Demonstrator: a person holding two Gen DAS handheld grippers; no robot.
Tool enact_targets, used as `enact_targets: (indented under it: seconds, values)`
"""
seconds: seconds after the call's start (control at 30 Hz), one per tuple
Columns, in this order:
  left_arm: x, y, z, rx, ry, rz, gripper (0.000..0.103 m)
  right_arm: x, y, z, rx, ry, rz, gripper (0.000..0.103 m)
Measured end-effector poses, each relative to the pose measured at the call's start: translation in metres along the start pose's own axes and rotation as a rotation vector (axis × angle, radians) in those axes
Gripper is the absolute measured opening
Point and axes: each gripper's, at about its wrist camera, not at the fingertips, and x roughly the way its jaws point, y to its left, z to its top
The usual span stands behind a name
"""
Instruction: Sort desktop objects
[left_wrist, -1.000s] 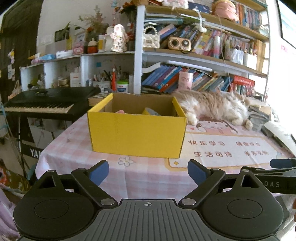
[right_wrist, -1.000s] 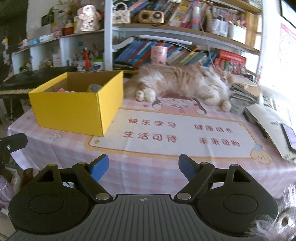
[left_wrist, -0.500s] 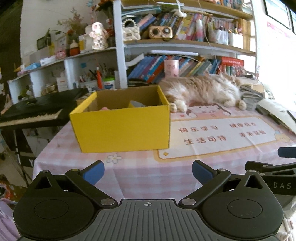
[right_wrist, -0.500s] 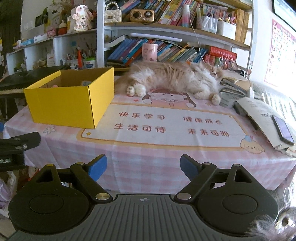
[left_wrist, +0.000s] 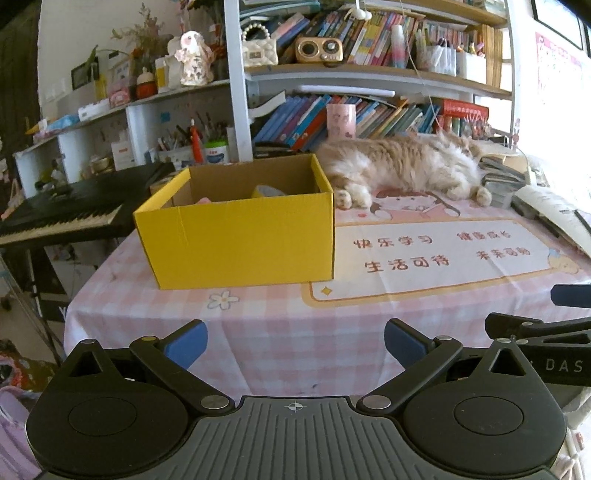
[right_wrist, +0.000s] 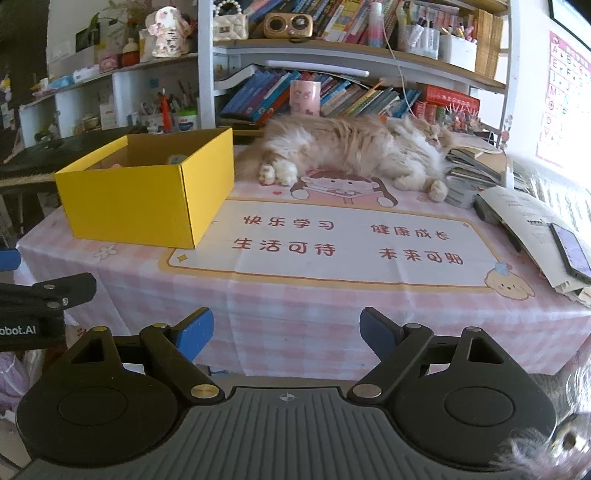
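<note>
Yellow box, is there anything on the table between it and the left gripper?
Nothing visible. The open left gripper faces the yellow box over bare pink checked tablecloth. The cat lies beyond the box's right side.

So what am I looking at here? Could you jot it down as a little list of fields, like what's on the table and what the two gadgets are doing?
Table: pink checked cloth with a printed mat
Box: yellow box, open top, at the table's left; a few items inside, hard to identify
Cat: fluffy cat lying behind the mat, beside the box
Right edge: papers and a phone
Left hand-held gripper: open, empty, short of the table
Right hand-held gripper: open, empty, short of the table
Background: bookshelves, keyboard piano
</note>
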Motion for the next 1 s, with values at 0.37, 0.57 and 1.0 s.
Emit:
enact_targets:
  seconds: [0.37, 0.57, 1.0]
  values:
    - [0.0, -0.005, -0.001, -0.007, 0.024, -0.013, 0.103, 0.0, -0.003, 0.0, -0.012, 0.009, 0.009, 0.085]
    - [0.001, -0.008, -0.002, 0.005, 0.033, -0.013, 0.103, 0.001, -0.008, -0.001, -0.003, 0.018, -0.007, 0.088]
    - [0.0, -0.013, 0.0, 0.031, 0.028, -0.021, 0.103, 0.002, -0.009, -0.003, -0.001, 0.023, -0.008, 0.089]
